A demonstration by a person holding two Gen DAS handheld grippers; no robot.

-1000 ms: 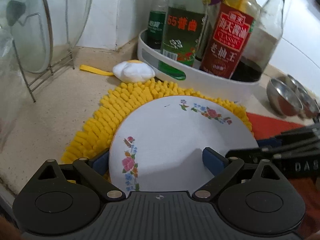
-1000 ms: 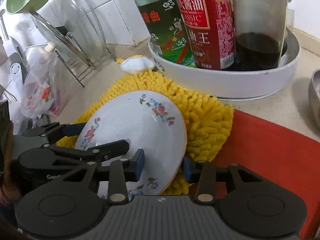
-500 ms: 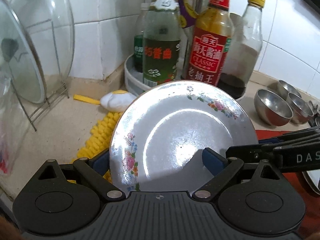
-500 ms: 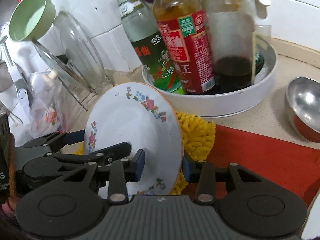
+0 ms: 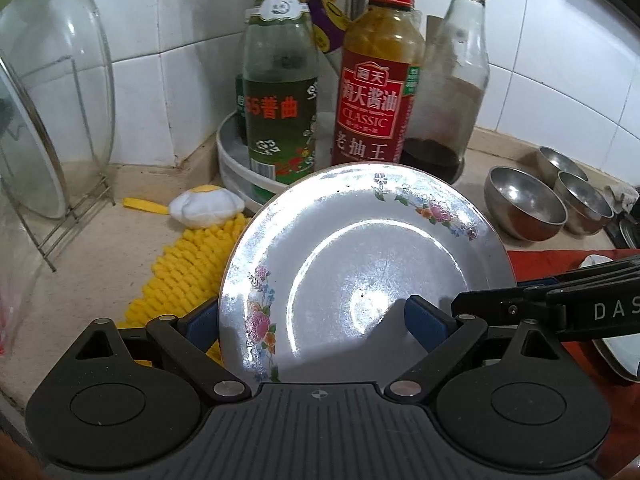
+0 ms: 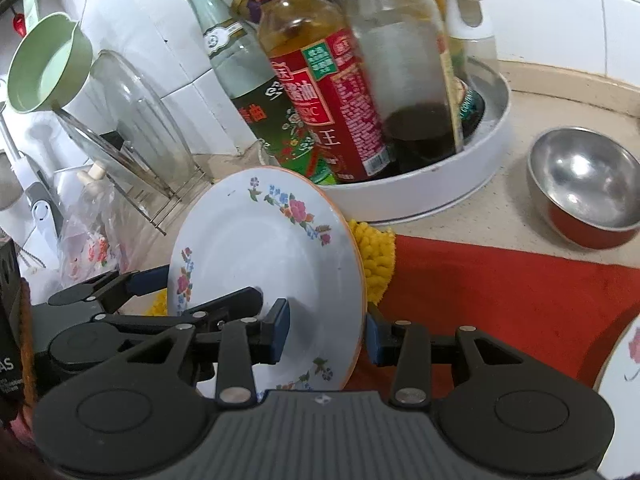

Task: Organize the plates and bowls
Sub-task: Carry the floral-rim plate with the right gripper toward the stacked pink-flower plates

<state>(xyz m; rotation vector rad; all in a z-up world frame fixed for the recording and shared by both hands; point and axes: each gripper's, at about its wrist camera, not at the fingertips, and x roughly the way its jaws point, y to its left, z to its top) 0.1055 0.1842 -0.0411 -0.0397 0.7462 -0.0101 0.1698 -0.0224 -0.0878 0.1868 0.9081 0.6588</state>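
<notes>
Two grippers on one floral plate (image 5: 360,264) — left gripper (image 5: 312,320) and right gripper (image 6: 326,332) each straddle its rim, plate tilted up above yellow mat (image 5: 188,264). I judge carry step. Next: find spot, maybe second plate (image 6: 624,364), lower gently — avoid bottles (image 5: 372,92).

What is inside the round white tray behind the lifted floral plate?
The round white tray holds upright bottles: a green-labelled glass one, a red-labelled soy sauce bottle and a yellow-capped bottle with dark liquid. The white floral plate hides the tray's front.
</notes>
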